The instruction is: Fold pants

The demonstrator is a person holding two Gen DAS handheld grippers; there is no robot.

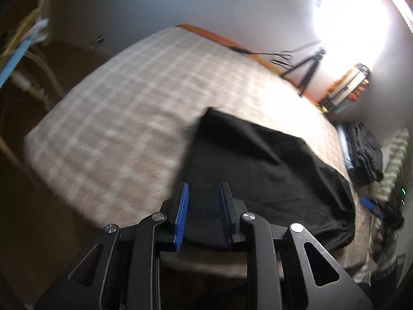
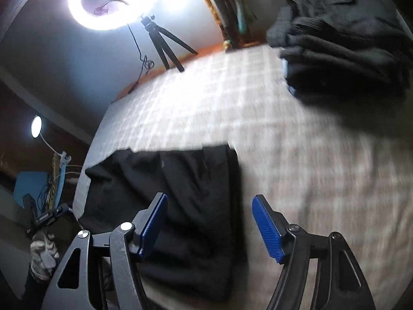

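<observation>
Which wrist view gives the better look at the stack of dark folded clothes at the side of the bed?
The right wrist view: the stack of dark folded clothes fills the upper right corner, with separate layers visible on the plaid bed cover. In the left wrist view the stack is small, squeezed against the right edge, layers hard to tell.

Black pants (image 1: pixel 260 170) lie folded on checked bedspread (image 1: pixel 124 108).

Checked bedspread (image 2: pixel 296 155) over the bed; ring light (image 2: pixel 113 0) on tripod (image 2: pixel 165 44) against pale wall (image 1: pixel 160 2)
</observation>
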